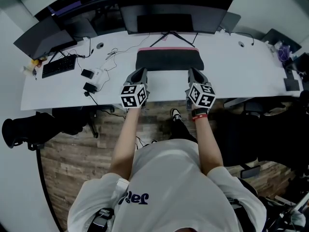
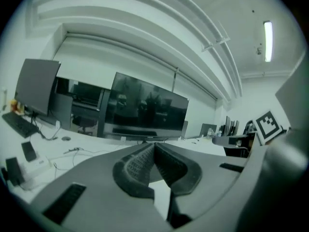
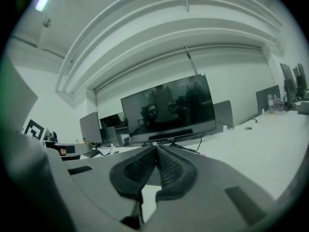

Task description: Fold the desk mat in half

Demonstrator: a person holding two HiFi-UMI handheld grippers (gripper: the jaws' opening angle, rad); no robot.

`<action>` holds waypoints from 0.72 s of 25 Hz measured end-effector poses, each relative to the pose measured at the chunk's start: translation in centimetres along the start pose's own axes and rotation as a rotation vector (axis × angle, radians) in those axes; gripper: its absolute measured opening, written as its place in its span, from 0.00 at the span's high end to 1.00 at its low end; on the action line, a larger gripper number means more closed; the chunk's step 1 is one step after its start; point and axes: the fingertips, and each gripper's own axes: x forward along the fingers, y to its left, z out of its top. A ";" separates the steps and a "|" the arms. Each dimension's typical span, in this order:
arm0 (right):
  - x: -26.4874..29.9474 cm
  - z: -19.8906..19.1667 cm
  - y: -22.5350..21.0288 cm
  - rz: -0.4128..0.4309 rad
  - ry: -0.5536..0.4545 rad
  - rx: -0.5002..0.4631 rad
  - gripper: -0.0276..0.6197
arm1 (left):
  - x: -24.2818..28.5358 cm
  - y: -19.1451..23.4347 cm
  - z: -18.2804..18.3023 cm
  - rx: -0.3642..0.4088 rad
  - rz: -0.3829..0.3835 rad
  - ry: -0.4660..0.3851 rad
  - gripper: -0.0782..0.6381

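Your left gripper point(image 1: 140, 73) and right gripper point(image 1: 195, 72) are both closed, jaws pressed together with nothing showing between them in either gripper view. From the head view, each sits at a near corner of the dark desk mat point(image 1: 169, 60). The mat lies on the white counter point(image 1: 231, 66) before the monitor point(image 1: 169, 16), with a pink strip point(image 1: 166, 48) along its far edge.
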 end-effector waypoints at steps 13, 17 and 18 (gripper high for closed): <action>-4.5 6.3 3.3 -0.017 -0.150 -0.178 0.94 | -5.1 -2.0 6.1 0.193 0.076 -0.146 0.86; -6.0 7.4 3.2 -0.053 -0.165 -0.191 0.94 | -6.4 -2.5 6.7 0.214 0.089 -0.161 0.86; -6.3 7.5 3.1 -0.063 -0.164 -0.192 0.94 | -6.7 -2.6 6.7 0.213 0.087 -0.160 0.86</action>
